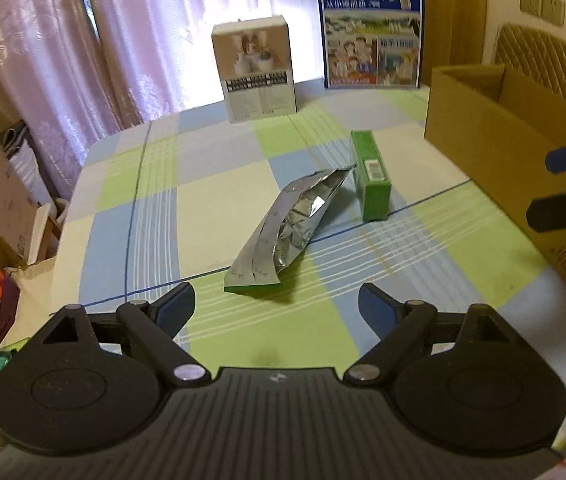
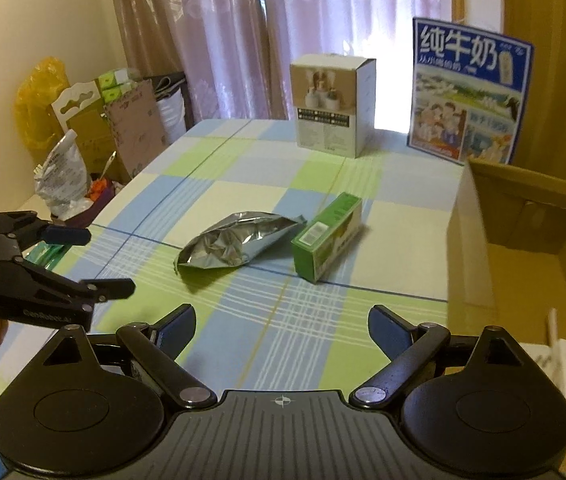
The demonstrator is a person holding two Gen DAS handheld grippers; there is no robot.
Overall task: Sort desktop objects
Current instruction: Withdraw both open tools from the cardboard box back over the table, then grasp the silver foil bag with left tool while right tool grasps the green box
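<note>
A silver foil pouch [image 1: 287, 224] is lying flat near the middle of the table [image 1: 211, 184], which is wearing a checked cloth of green, blue and cream. In the left wrist view the pouch is sitting just past the fingertips, stretching from its sealed end at 6 o'clock toward its crumpled open end at 1 o'clock. That open end is lying just beside, perhaps touching, a green carton [image 1: 371, 174], which is resting on its long side at 2 o'clock from the pouch, barcode facing up.

At 3 o'clock in the same view an open cardboard box [image 1: 495, 152] is standing on the table edge, its flaps raised. Toward 12 o'clock, at the far side of the table, a white product box [image 1: 257, 68] is standing upright, and at 1 o'clock a blue milk carton case [image 1: 371, 28] with cartoon panels is standing upright beside it.

The left hand-held gripper [image 1: 277, 304] is hovering above the cloth with its fingers spread wide, grasping nothing, the pouch lying just ahead of it. The right hand-held gripper [image 2: 281, 322] is likewise spread wide and empty, hanging over the near part of the table with the pouch [image 2: 235, 244] and carton [image 2: 327, 236] ahead at 12 o'clock and the cardboard box [image 2: 471, 248] at 3 o'clock.
</note>
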